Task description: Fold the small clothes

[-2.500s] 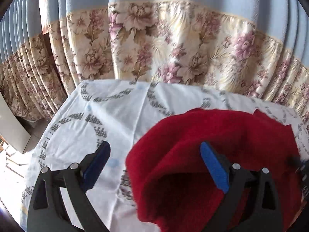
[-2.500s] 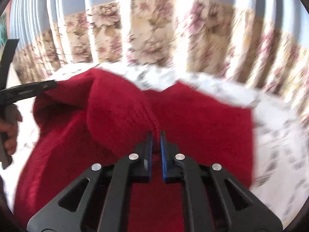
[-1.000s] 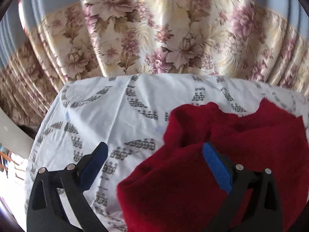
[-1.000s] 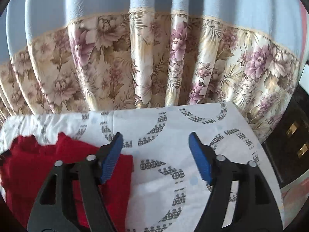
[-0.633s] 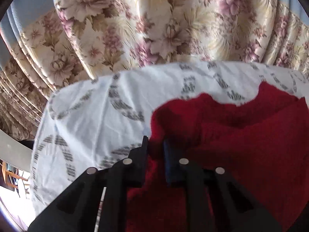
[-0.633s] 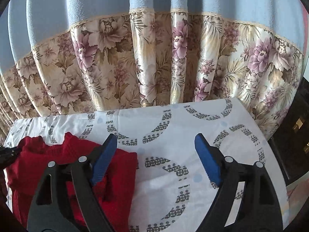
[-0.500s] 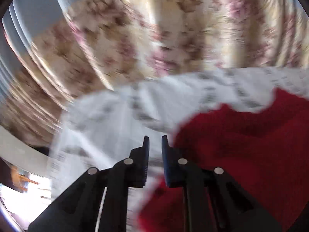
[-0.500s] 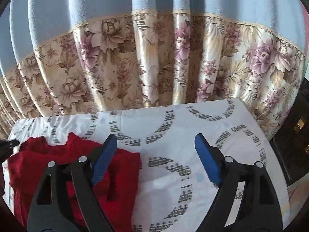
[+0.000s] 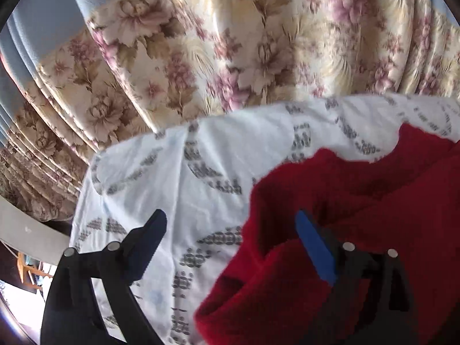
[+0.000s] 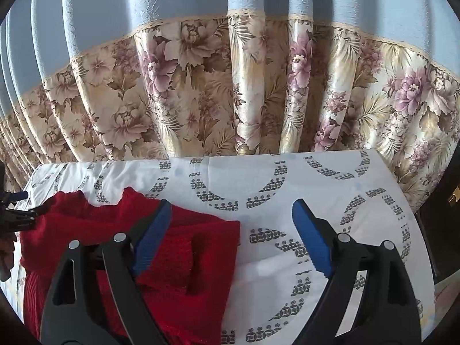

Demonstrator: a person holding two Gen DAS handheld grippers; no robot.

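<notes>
A red knit garment (image 9: pixel 359 224) lies partly folded on the white patterned tablecloth (image 9: pixel 178 178). My left gripper (image 9: pixel 230 235) is open and empty over the garment's left edge, one finger above the cloth and one above the red knit. In the right wrist view the garment (image 10: pixel 187 247) lies at the lower left, a sleeve folded over its body. My right gripper (image 10: pixel 230 230) is open and empty above the garment's right edge and the tablecloth (image 10: pixel 287 184).
Floral curtains (image 10: pixel 230 92) with a blue upper part hang just behind the table's far edge. The table's right edge (image 10: pixel 408 210) drops to a dark area. The left gripper shows at the far left of the right wrist view (image 10: pixel 11 215).
My left gripper was shut on the garment's left edge half a second ago and has opened, letting it go. My right gripper stays open and has hardly moved.
</notes>
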